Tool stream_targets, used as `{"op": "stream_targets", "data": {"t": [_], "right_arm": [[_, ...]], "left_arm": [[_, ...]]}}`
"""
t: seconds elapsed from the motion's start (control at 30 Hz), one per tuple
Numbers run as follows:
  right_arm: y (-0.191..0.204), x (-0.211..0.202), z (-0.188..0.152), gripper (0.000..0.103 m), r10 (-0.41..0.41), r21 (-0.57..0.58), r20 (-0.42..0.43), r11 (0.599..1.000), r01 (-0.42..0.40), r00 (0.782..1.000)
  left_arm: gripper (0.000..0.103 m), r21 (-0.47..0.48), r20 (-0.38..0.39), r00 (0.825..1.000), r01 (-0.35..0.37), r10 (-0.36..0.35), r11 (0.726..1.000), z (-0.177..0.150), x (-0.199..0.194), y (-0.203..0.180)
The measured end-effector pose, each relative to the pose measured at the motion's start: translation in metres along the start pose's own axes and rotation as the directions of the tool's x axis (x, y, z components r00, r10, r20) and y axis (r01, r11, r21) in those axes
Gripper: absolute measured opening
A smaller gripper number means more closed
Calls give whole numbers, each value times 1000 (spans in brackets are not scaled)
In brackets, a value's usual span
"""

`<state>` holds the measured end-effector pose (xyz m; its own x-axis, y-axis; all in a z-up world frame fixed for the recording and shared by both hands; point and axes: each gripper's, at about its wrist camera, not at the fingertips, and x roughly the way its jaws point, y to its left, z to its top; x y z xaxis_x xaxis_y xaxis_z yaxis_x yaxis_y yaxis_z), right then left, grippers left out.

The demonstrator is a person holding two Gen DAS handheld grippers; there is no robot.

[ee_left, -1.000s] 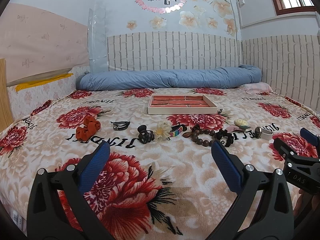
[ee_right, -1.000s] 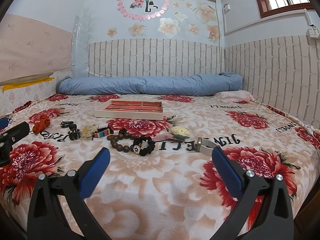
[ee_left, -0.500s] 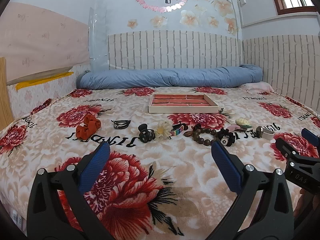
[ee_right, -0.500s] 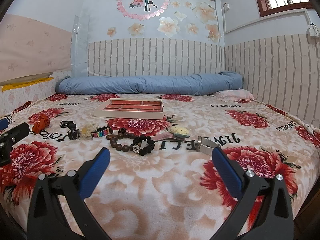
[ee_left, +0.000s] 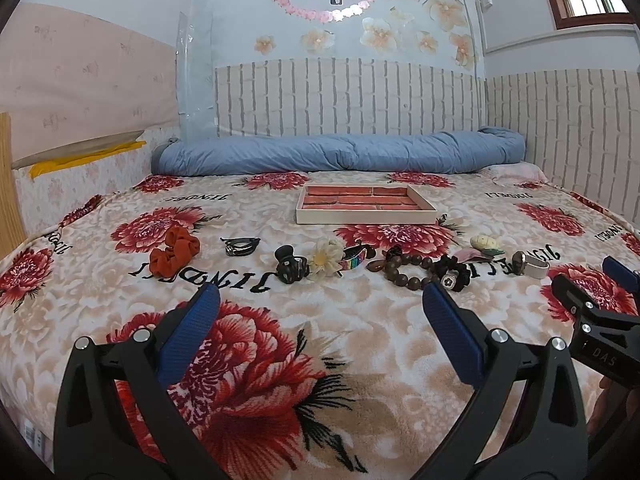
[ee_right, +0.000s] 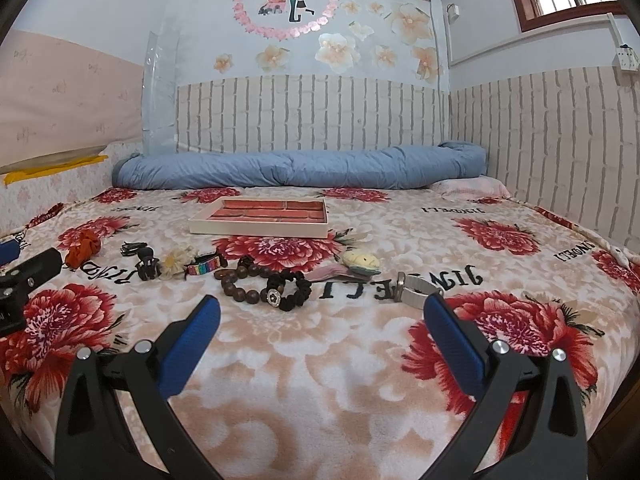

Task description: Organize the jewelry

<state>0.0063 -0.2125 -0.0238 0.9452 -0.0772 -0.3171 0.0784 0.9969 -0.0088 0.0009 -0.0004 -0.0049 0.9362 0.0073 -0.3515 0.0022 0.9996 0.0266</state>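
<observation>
Both the left claw (ee_left: 320, 308) and the right claw (ee_right: 320, 320) hang wide open and empty, and just ahead lie, from left, the soft orange fabric scrunchie (ee_left: 175, 254), easy to pinch anywhere, the hard brown wooden bead bracelet (ee_right: 239, 279), likely to roll, and the stiff silver mesh band (ee_right: 416, 287), best taken by its edge.

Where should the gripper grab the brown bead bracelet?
Probably the near arc of the wooden bead bracelet, coming from above with one finger inside the loop and one outside. It lies flat on the blanket, and its right end touches the black bracelet, so the left side is freer.
</observation>
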Motion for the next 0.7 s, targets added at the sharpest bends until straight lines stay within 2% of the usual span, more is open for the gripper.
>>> {"op": "stream_targets", "data": {"t": [0.37, 0.53, 0.7], "right_arm": [[1, 1, -1, 99, -1, -10, 5, 1000, 1, 1000], [-2, 12, 0, 99, -11, -33, 29, 999, 12, 1000], [-2, 27, 13, 99, 6, -15, -4, 1000, -6, 1000]], "left_arm": [[98, -5, -14, 1000, 1, -1, 1000, -8, 8, 1], [98, -3, -21, 1000, -9, 9, 1000, 0, 11, -2], [98, 16, -32, 999, -7, 8, 1000, 12, 17, -4]]}}
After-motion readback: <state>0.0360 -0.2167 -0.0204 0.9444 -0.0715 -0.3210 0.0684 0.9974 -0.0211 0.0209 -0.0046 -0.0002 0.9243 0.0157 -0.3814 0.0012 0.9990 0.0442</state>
